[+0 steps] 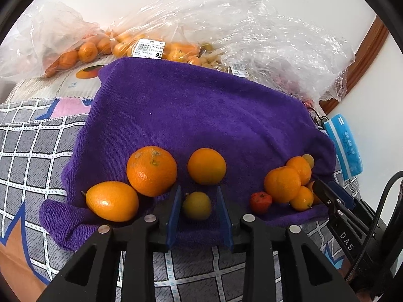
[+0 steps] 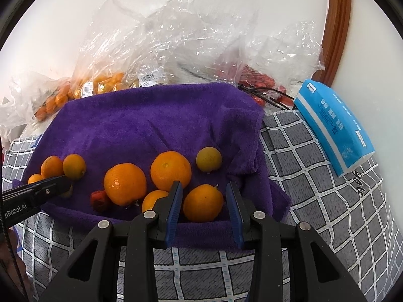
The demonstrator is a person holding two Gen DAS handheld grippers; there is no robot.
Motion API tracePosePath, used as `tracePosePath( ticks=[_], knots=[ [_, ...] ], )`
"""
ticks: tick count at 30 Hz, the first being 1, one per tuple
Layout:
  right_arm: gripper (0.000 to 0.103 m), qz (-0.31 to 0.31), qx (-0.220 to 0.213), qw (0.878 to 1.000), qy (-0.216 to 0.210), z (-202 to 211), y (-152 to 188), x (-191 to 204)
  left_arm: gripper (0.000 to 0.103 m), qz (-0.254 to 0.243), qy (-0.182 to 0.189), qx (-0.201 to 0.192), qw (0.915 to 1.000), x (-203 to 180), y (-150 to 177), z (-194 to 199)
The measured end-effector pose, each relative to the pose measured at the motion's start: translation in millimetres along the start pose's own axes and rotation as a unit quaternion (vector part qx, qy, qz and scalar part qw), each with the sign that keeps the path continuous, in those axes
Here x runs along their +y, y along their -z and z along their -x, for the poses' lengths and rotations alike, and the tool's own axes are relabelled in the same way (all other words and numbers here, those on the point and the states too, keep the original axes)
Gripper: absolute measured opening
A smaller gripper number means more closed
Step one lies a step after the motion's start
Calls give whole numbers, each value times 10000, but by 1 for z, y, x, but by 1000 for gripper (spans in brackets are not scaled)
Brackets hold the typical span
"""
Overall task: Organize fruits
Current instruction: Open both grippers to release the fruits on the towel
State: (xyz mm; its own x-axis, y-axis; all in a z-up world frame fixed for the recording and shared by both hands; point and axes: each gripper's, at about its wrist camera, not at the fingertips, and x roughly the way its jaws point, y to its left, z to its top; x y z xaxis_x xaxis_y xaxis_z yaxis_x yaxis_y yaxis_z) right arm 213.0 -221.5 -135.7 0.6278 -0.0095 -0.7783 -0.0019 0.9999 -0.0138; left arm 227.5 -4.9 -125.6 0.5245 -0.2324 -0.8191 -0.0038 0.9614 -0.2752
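A purple towel (image 1: pixel 201 115) holds loose fruit. In the left wrist view my left gripper (image 1: pixel 199 196) is open around a small yellow-green fruit (image 1: pixel 196 205), with gaps on both sides. Two round oranges (image 1: pixel 151 170) (image 1: pixel 206 166) and an oval one (image 1: pixel 112 200) lie nearby; a small red fruit (image 1: pixel 260 202) sits to the right. In the right wrist view my right gripper (image 2: pixel 204 193) is open around a small orange (image 2: pixel 203 203), not touching it. Two bigger oranges (image 2: pixel 125 183) (image 2: pixel 170 170) and a greenish fruit (image 2: pixel 208 159) lie beyond. The left gripper's fingers (image 2: pixel 54 185) show at left.
Clear plastic bags of small oranges (image 1: pixel 83 50) and red fruit (image 2: pixel 262 81) lie behind the towel against the wall. A blue tissue pack (image 2: pixel 332 125) lies to the right on the grey checked cloth (image 2: pixel 314 176). A wooden frame (image 2: pixel 337 25) stands at back right.
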Motion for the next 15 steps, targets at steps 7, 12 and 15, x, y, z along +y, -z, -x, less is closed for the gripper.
tracePosePath(
  ticks=[7, 12, 15],
  knots=[
    [43, -121, -100, 9998, -74, 15, -1, 0, 53, -51, 13, -187, 9998, -1, 3, 19],
    [47, -110, -228, 9996, -81, 34, -2, 4, 59, -120, -34, -365, 9993, -2, 9, 42],
    [53, -186, -321, 9992, -169, 50, -3, 5, 71, -169, -117, -548, 9983, -2, 14, 59]
  ],
)
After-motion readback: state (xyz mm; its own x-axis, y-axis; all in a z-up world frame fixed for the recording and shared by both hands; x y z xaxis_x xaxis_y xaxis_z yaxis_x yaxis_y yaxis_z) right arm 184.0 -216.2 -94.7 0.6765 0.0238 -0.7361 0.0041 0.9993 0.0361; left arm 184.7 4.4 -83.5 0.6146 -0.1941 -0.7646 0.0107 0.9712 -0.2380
